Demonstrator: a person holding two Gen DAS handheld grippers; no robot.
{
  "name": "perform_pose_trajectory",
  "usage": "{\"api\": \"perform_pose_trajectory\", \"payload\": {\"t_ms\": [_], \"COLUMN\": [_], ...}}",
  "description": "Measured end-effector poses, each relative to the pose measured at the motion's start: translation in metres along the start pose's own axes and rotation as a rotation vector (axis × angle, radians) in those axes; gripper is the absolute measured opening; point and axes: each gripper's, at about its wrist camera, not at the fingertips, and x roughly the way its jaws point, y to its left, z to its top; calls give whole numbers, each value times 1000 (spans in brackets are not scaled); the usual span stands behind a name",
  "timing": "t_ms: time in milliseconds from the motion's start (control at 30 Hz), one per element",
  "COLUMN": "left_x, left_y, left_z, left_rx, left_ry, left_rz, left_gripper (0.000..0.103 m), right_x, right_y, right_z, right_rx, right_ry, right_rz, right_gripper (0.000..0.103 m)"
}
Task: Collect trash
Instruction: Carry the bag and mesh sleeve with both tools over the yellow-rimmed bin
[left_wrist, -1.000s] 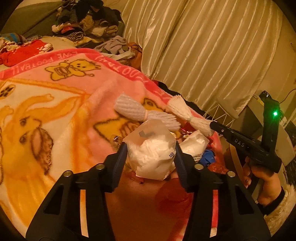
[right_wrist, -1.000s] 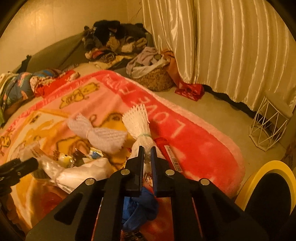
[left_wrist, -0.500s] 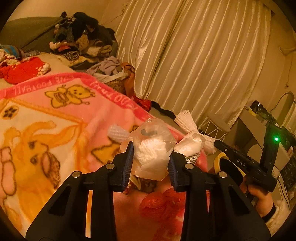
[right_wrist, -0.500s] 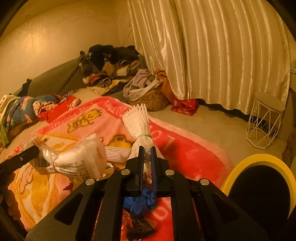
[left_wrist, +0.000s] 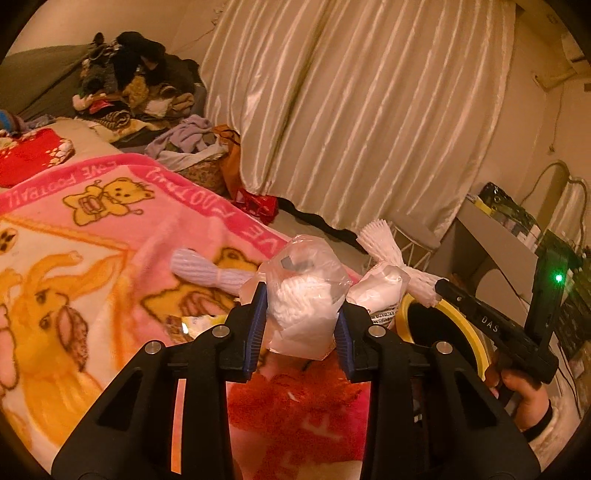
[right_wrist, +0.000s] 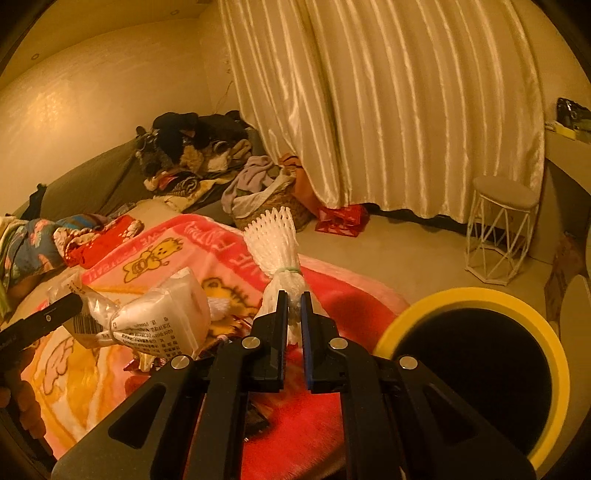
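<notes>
Both claws are loaded, so the step in hand looks like the carry to the yellow-rimmed bin (right_wrist: 476, 365), which sits just off the blanket (left_wrist: 110, 258) at its red edge. The left claw (left_wrist: 299, 325) pinches a clear plastic bag of white stuffing (left_wrist: 306, 295) between its blue pads. The right claw (right_wrist: 293, 314), jaws pressed nearly together, nips a white foam net sleeve (right_wrist: 275, 240) just below its tied waist. Bring each piece squarely over the dark opening before letting go; the light bag could drift, so release low. More wrappers (right_wrist: 147, 362) lie mid-blanket.
</notes>
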Motion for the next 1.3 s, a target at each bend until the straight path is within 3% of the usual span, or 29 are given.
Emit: {"api": "perform_pose_trajectory", "payload": {"t_ms": [767,1300], "left_x": [31,64], "left_y": [-71,-113], "left_z": [-19,-30], "left_rx": [124,210], "left_ry": [77,127], "left_rz": [-44,-56], "left_gripper": [27,27], "right_x": [-54,-62], "right_y": [-65,-110], "right_z": [-20,-31], "right_rx": [137,247], "right_ry": [-32,-1], "right_rz": [-122,-206], "right_gripper": [7,7]}}
